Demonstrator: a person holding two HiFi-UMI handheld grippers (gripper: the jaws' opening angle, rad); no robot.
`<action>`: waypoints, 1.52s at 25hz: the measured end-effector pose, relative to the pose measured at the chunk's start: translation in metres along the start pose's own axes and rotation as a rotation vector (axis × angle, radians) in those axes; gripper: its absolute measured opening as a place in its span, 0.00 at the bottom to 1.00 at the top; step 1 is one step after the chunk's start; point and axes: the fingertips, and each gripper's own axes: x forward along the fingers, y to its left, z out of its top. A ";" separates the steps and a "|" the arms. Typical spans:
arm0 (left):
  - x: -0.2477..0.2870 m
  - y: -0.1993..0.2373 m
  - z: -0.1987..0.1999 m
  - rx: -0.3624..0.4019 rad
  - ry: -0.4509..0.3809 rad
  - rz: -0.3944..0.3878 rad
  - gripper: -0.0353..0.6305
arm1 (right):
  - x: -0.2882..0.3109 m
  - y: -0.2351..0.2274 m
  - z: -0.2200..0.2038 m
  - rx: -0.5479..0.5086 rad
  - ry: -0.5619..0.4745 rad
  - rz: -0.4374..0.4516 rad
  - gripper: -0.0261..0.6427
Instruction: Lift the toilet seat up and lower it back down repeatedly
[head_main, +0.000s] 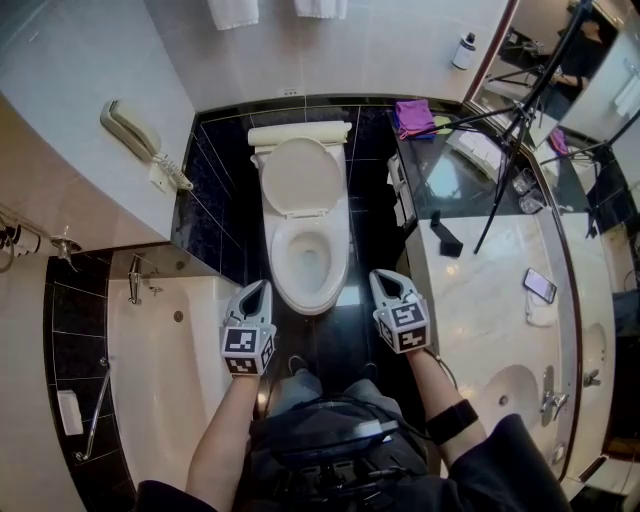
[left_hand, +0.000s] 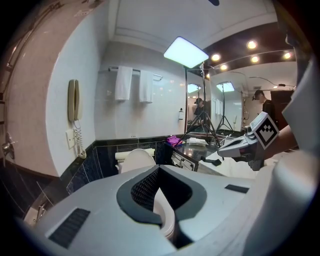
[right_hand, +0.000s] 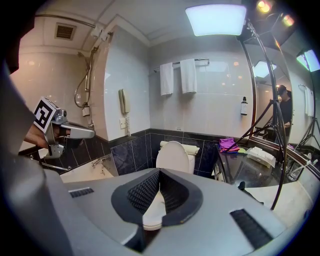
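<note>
Before the toilet (head_main: 300, 180), you held the left tongs (head_main: 261, 287) and right tongs (head_main: 381, 277) shut and empty, short of the seat (head_main: 282, 258), apparently down; sliding one tip under its front edge seemed wisest.

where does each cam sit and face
Head view: on the head, steeply down onto the toilet; forearms, left tongs, right tongs show.
Left gripper view: on the left tongs, toward the toilet; own shut jaws, right tongs show.
Right gripper view: on the right tongs, toward the toilet; own shut jaws, left tongs show.
Shared: all see the toilet.
</note>
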 end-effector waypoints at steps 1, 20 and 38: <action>0.002 0.000 0.000 0.007 0.001 -0.005 0.05 | 0.002 0.001 -0.001 0.005 0.002 -0.003 0.07; 0.105 0.008 -0.074 0.190 0.067 -0.208 0.05 | 0.136 -0.010 -0.149 0.247 0.240 -0.103 0.32; 0.260 0.009 -0.270 0.223 0.183 -0.130 0.05 | 0.323 -0.036 -0.424 0.638 0.446 0.034 0.32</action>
